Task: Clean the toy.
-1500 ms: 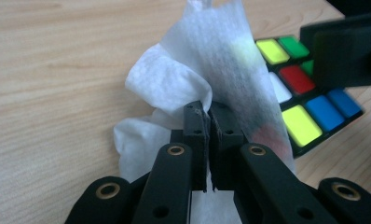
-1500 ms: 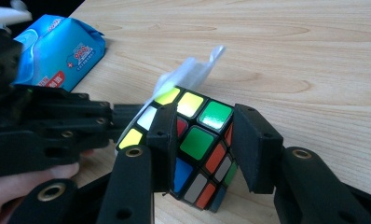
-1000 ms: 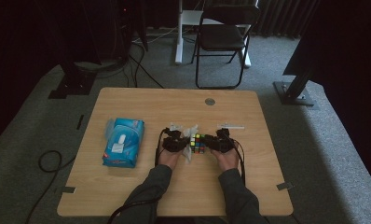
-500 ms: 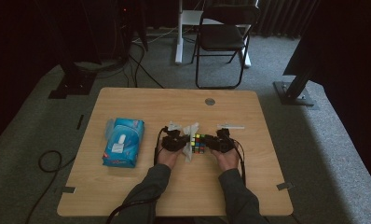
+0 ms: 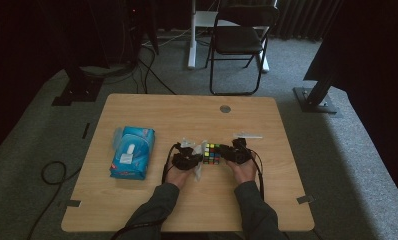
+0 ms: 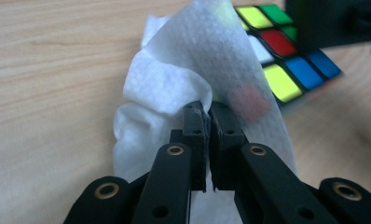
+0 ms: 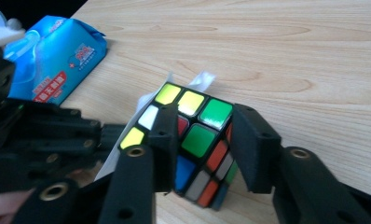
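Cube (image 5: 212, 153) sits mid-table, a bit toward my near edge, between my two grippers. In my right gripper view the cube (image 7: 193, 144) is tilted on a corner, yellow and green tiles up, and my right gripper (image 7: 204, 149) has a jaw on each side of it. Those jaws have just been closing in, and the pads look pressed on the cube's sides, so it's gripped.

White wipe (image 6: 183, 84) is pinched in my left gripper (image 6: 208, 114); jaws nearly together with just the sheet between them. The wipe is draped against the cube's (image 6: 286, 60) left side, touching it.

From above: left gripper (image 5: 187, 159) just left of the cube, right gripper (image 5: 235, 152) just right. Blue wipes pack (image 5: 132, 151) lies well left on the wooden table (image 5: 162, 110).
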